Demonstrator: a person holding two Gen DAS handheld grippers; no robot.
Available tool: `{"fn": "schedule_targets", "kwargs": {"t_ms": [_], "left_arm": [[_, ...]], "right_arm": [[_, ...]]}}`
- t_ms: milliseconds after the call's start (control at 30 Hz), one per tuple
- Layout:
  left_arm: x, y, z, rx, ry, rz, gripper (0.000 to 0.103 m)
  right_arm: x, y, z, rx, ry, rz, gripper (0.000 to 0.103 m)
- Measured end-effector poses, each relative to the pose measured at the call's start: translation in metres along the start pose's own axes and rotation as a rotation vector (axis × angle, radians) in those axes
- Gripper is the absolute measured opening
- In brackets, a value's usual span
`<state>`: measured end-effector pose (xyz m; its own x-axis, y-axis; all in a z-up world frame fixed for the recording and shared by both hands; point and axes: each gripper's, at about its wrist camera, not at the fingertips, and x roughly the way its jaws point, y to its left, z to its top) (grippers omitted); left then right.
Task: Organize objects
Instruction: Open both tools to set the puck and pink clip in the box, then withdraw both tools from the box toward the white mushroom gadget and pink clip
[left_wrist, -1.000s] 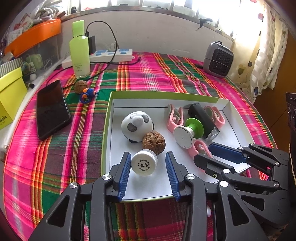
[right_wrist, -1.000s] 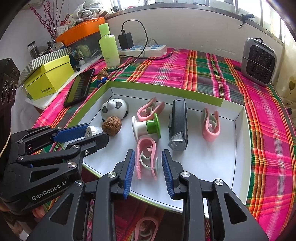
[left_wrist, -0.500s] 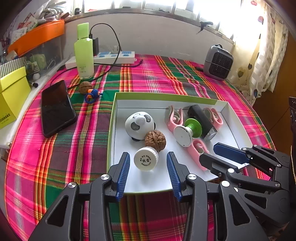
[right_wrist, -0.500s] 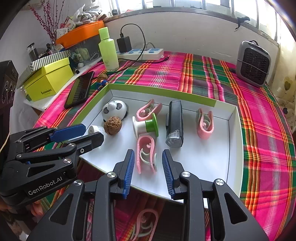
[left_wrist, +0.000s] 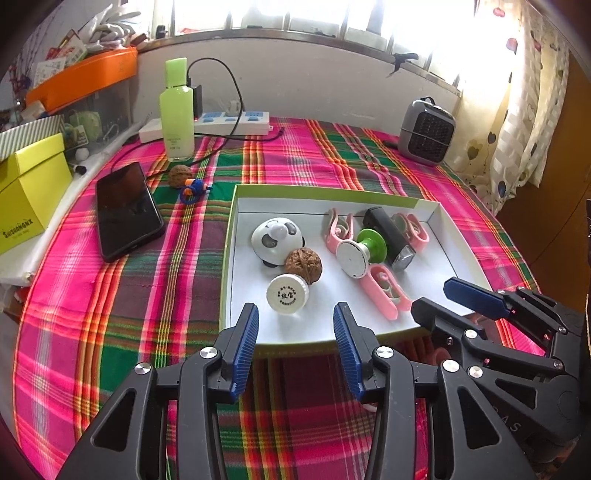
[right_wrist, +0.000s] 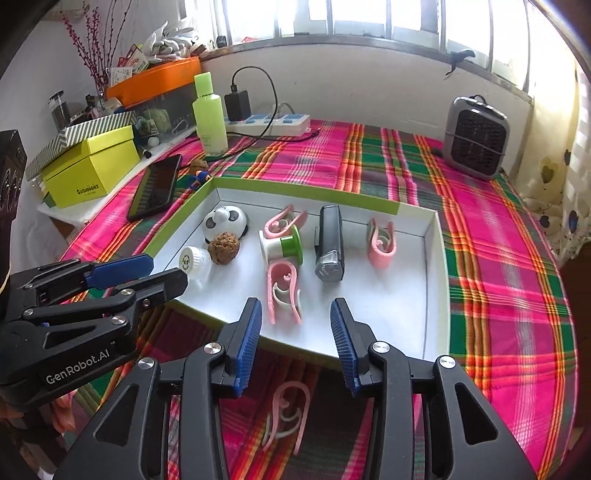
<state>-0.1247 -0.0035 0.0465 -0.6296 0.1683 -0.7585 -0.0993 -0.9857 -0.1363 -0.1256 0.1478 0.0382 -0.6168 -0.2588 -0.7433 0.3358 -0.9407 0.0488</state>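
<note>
Tray (left_wrist: 227, 258), a shallow white box lid with a lime-green rim, lies on the plaid cloth (left_wrist: 110, 314) just ahead of both grippers. Inside, ahead of the left gripper (left_wrist: 293, 343), sit a white cap (left_wrist: 287, 294) with printed characters, a walnut (left_wrist: 303, 265) touching it, and a panda toy (left_wrist: 276, 240) behind the walnut. Ahead of the right gripper (right_wrist: 295, 330) lies a pink clip (right_wrist: 282, 291), then a green-and-white spool (right_wrist: 282, 248), a black lamp (right_wrist: 328, 243), and two more pink clips farther back.

Left gripper stands open with nothing between its blue pads, hanging over the tray's near rim. Right gripper's jaws are opening, also empty, the pink clip just beyond the fingertips.

A further pink clip (right_wrist: 286, 413) lies on the cloth under the right gripper, partly covered by its fingers. The cap's print is too small to read. In the left view, the right gripper hides the tray's near right corner.

Outside the tray, far left of the grippers: a black phone (left_wrist: 127, 210), a second walnut (left_wrist: 180, 175), a small blue toy (left_wrist: 194, 188), a green bottle (left_wrist: 177, 110), a power strip (left_wrist: 229, 123) with a charger, and a yellow box (left_wrist: 26, 195). A grey heater (right_wrist: 476, 136) stands far ahead on the right, under a bright window, with a curtain at the right edge
</note>
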Motion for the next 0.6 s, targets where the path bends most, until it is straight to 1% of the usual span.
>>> {"fn": "schedule_targets", "kwargs": {"t_ms": [200,600], "left_arm": [[-0.011,-0.003,-0.006,0.003,-0.020,-0.006,0.041],[-0.023,-0.010,-0.019,0.019,-0.034,-0.029,0.041]], "right_arm": [[-0.014,0.004,-0.006,-0.012,-0.033,-0.041,0.040],[-0.031,0.005,-0.021,0.002,-0.055,-0.073,0.040]]}}
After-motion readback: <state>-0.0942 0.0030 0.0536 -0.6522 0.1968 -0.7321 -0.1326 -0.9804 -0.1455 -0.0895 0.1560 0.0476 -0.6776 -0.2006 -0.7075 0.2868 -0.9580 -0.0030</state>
